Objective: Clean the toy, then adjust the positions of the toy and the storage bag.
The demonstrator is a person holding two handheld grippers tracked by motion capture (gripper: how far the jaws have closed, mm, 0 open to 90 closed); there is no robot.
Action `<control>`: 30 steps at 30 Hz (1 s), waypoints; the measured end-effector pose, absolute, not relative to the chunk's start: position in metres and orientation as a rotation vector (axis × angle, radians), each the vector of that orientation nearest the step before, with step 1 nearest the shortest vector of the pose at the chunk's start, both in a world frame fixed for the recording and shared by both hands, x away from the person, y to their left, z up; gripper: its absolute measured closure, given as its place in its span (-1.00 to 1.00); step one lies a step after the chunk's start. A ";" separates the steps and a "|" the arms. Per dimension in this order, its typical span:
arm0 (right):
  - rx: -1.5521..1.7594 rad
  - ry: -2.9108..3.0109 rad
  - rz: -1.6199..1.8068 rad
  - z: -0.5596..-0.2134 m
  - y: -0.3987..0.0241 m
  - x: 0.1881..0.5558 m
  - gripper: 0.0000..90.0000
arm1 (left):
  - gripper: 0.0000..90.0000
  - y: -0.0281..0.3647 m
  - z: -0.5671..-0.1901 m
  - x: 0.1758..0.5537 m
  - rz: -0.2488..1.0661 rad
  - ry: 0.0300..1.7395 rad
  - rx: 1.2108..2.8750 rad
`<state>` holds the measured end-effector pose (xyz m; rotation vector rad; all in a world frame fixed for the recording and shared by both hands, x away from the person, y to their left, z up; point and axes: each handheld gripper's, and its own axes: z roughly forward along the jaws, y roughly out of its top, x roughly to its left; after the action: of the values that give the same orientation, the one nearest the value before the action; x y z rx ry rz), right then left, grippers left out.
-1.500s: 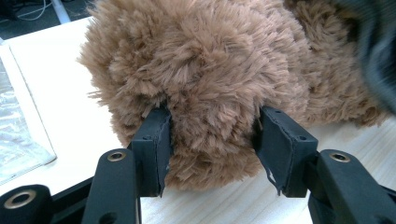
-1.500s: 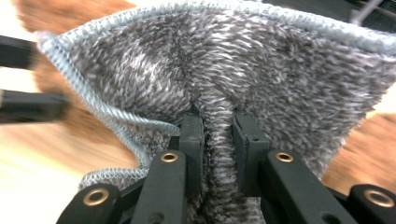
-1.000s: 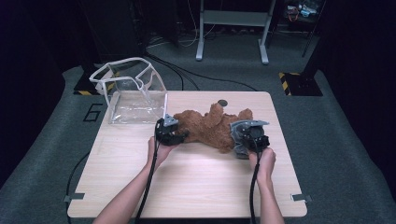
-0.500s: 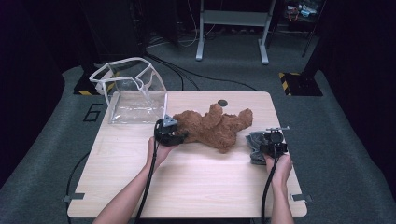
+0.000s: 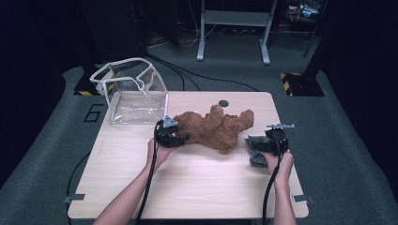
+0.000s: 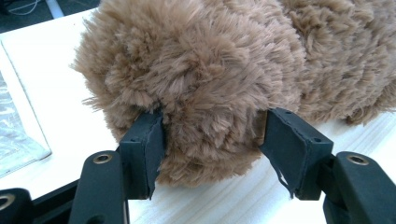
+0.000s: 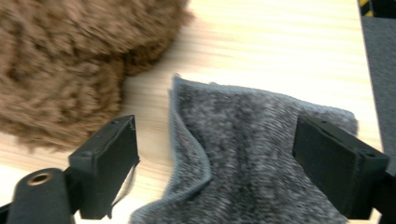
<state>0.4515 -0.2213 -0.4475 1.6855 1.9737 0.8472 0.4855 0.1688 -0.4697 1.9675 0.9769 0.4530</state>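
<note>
Left gripper (image 5: pixel 180 138) clamps plush bear's head (image 6: pixel 196 84). Right gripper (image 7: pixel 219 168) jaws just opened, grey cloth (image 7: pixel 261 158) lying loose between them, beside bear. Clear bag (image 5: pixel 133 91) stands empty at table's far left; bagging apparently still ahead.

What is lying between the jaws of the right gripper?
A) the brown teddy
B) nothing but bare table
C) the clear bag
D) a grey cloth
D: in the right gripper view, the grey cloth lies flat on the table between the open jaws of the right gripper, with the teddy off to one side.
</note>
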 end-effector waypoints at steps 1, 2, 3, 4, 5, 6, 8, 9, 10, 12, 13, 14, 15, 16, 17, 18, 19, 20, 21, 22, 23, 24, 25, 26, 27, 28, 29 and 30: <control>1.690 1.979 0.860 -0.447 -0.220 0.451 -0.77 | -0.17 0.169 -0.469 0.485 0.450 0.975 1.971; 1.689 1.985 0.868 -0.446 -0.219 0.451 -0.80 | -0.19 0.169 -0.469 0.484 0.458 0.978 1.966; 1.679 1.992 0.868 -0.446 -0.219 0.452 -0.82 | -0.21 0.170 -0.468 0.484 0.459 0.975 1.972; 1.666 1.995 0.873 -0.446 -0.219 0.452 -0.83 | -0.23 0.171 -0.467 0.483 0.465 0.975 1.972; 1.676 1.993 0.876 -0.445 -0.218 0.452 -0.84 | -0.26 0.171 -0.465 0.482 0.470 0.972 1.973; 1.673 2.000 0.881 -0.445 -0.217 0.453 -0.85 | -0.27 0.172 -0.464 0.481 0.475 0.971 1.969; 1.660 2.008 0.882 -0.444 -0.216 0.454 -0.87 | -0.30 0.173 -0.461 0.479 0.501 0.965 1.974; 1.665 2.010 0.882 -0.444 -0.215 0.454 -0.87 | -0.31 0.174 -0.459 0.479 0.503 0.962 1.979; 1.645 2.019 0.889 -0.444 -0.215 0.455 -0.88 | -0.32 0.174 -0.458 0.478 0.502 0.965 1.973; 1.651 2.024 0.883 -0.443 -0.212 0.456 -0.88 | -0.37 0.176 -0.454 0.478 0.511 0.963 1.968; 1.636 2.031 0.885 -0.444 -0.212 0.456 -0.88 | -0.37 0.177 -0.451 0.478 0.515 0.963 1.966; 1.642 2.034 0.881 -0.443 -0.210 0.456 -0.88 | -0.37 0.177 -0.448 0.479 0.525 0.967 1.963; 1.642 2.034 0.878 -0.443 -0.209 0.456 -0.87 | -0.37 0.178 -0.447 0.479 0.532 0.968 1.953; 1.640 2.036 0.879 -0.442 -0.209 0.457 -0.87 | -0.37 0.178 -0.443 0.481 0.537 0.971 1.944; 1.641 2.037 0.881 -0.442 -0.209 0.456 -0.87 | -0.37 0.179 -0.440 0.482 0.547 0.974 1.943; 1.640 2.035 0.884 -0.442 -0.209 0.456 -0.87 | -0.37 0.178 -0.438 0.484 0.553 0.975 1.939; 1.625 2.037 0.886 -0.441 -0.209 0.456 -0.87 | -0.37 0.178 -0.436 0.485 0.555 0.977 1.942; 1.629 2.037 0.887 -0.441 -0.209 0.456 -0.87 | -0.37 0.178 -0.434 0.487 0.566 0.981 1.942; 1.629 2.039 0.887 -0.441 -0.209 0.456 -0.87 | -0.37 0.177 -0.433 0.489 0.578 0.983 1.938; 1.628 2.039 0.882 -0.442 -0.209 0.456 -0.87 | -0.36 0.177 -0.432 0.491 0.574 0.987 1.939; 1.637 2.042 0.885 -0.442 -0.208 0.456 -0.87 | -0.36 0.176 -0.431 0.493 0.572 0.991 1.940; 1.633 2.044 0.887 -0.442 -0.209 0.456 -0.87 | -0.34 0.175 -0.431 0.495 0.581 0.993 1.944; 1.629 2.048 0.889 -0.443 -0.209 0.457 -0.87 | -0.29 0.175 -0.432 0.497 0.572 0.990 1.944; 1.629 2.052 0.889 -0.443 -0.209 0.457 -0.87 | -0.19 0.175 -0.433 0.499 0.550 0.988 1.960; 1.637 2.055 0.890 -0.444 -0.209 0.456 -0.87 | 0.01 0.174 -0.434 0.500 0.550 0.989 1.977; 1.645 2.056 0.886 -0.444 -0.209 0.456 -0.87 | 0.16 0.174 -0.436 0.501 0.555 0.980 1.979; 1.644 2.069 0.889 -0.444 -0.209 0.456 -0.87 | 0.33 0.175 -0.437 0.500 0.550 0.974 1.982; 1.639 2.081 0.890 -0.445 -0.209 0.456 -0.87 | 0.43 0.176 -0.439 0.499 0.554 0.967 1.986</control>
<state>0.4560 -0.2088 -0.4451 1.6393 2.0806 0.8897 0.4992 0.1757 -0.4387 1.9863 0.9666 0.5543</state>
